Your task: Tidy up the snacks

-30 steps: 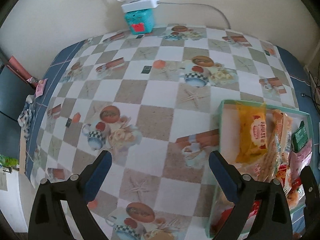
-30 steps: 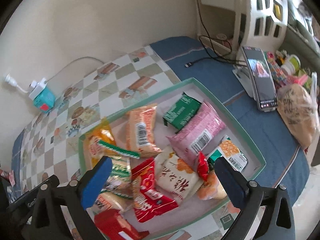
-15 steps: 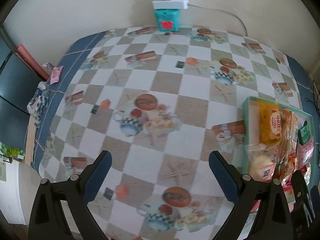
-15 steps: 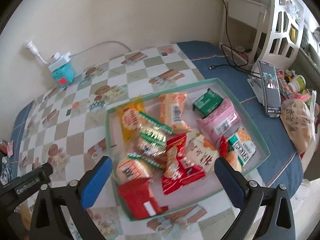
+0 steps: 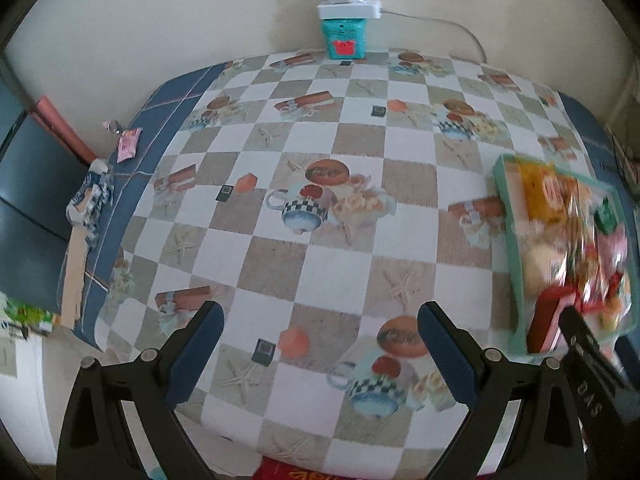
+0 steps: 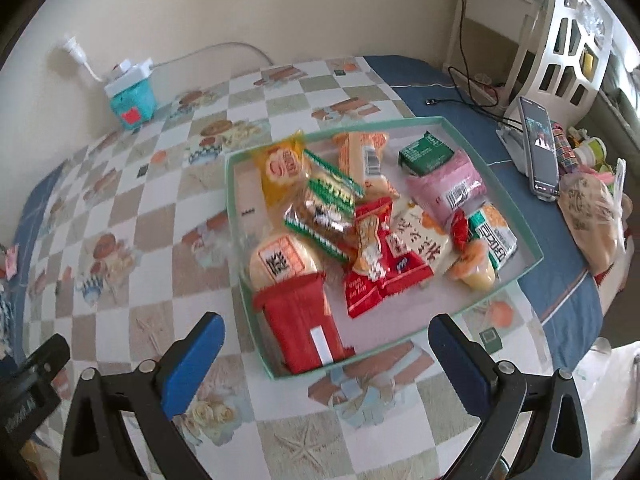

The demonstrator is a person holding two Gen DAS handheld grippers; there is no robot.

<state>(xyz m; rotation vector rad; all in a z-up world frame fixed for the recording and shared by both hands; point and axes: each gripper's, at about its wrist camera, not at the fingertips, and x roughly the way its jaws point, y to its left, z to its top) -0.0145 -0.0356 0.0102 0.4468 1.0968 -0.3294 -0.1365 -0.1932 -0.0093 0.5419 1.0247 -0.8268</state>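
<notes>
Hovering above checkered worktop (image 5: 320,264), L gripper (image 5: 320,344) & R gripper (image 6: 326,354) both have jaws spread, empty; green tray (image 6: 532,256) w/ mixed snack packets (image 6: 360,216) sits on worktop ahead of R gripper, right of L

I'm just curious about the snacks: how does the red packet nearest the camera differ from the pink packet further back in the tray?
The red packet lies against the tray's near corner; the pink packet lies toward the far side. The red one shows a plain white strip, the pink one a barcode label. A dark green packet touches the pink one. Both lie flat, unopened, untouched by either gripper.
</notes>
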